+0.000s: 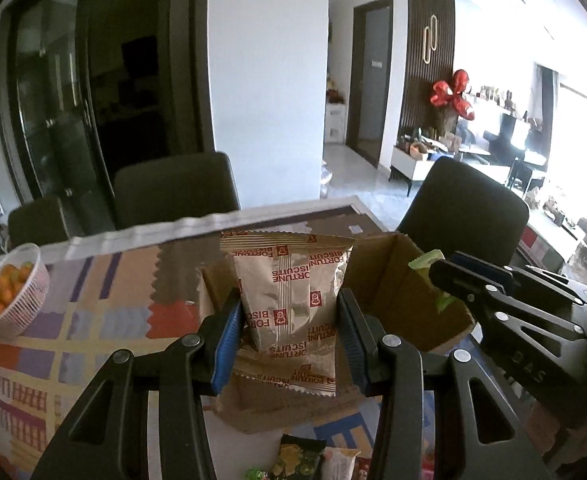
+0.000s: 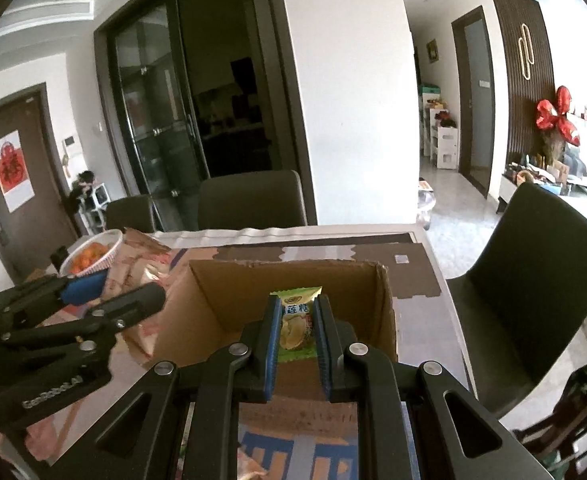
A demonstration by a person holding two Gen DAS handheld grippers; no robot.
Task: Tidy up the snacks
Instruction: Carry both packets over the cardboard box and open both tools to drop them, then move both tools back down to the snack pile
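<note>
Tan red-lettered biscuit packet [image 1: 291,300], green snack packet [image 2: 296,322], brown box [image 2: 289,300]

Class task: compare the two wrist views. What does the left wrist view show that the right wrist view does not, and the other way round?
Left only: the biscuit packet in the left gripper, plus snack packs at the bottom edge.
Right only: the green packet's print, and a door with a red poster.
Both: the box, orange bowl, right gripper, chairs and balloon.
</note>
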